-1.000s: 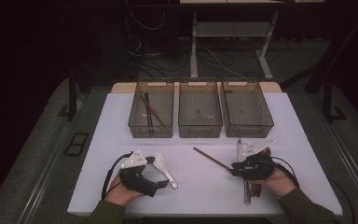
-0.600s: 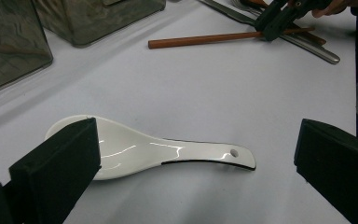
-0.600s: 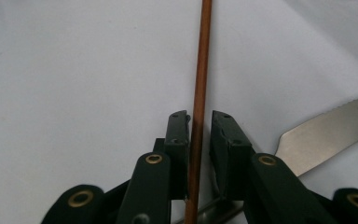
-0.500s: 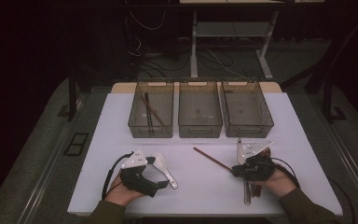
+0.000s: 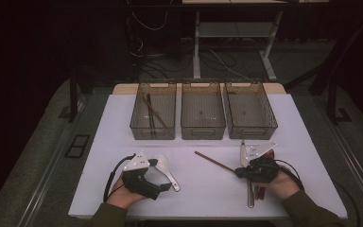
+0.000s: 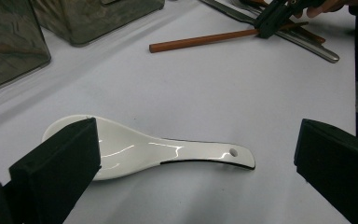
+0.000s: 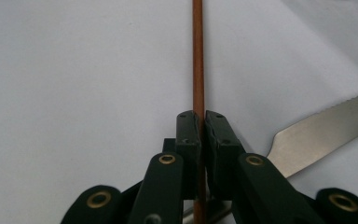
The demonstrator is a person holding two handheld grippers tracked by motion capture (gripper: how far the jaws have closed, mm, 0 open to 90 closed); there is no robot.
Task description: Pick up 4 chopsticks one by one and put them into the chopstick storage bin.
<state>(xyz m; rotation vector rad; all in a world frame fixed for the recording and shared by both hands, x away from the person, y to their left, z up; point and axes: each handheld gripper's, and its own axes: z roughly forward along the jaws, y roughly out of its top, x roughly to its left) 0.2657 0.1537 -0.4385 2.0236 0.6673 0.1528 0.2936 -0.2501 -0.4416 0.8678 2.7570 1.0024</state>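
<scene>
A white ceramic spoon (image 5: 166, 171) (image 6: 149, 151) lies flat on the white table (image 5: 203, 189). My left gripper (image 5: 164, 187) (image 6: 196, 140) hovers over it, open wide, one jaw by the bowl and the other past the handle end. My right gripper (image 5: 240, 172) (image 7: 199, 126) is shut on the near end of a brown chopstick (image 5: 212, 161) (image 7: 197, 56), which lies on the table and points away to the left. The left gripper view also catches the right gripper (image 6: 272, 18) pinching that chopstick (image 6: 200, 40).
Three clear bins (image 5: 153, 127) (image 5: 203, 127) (image 5: 250, 127) stand in a row at the back; the left one holds dark chopsticks (image 5: 152, 113). Metal cutlery (image 5: 250, 191), including a serrated knife (image 7: 326, 123), lies under and beside the right hand.
The right hand has edged slightly left at the chopstick's end. The left hand and the spoon have stayed put.
</scene>
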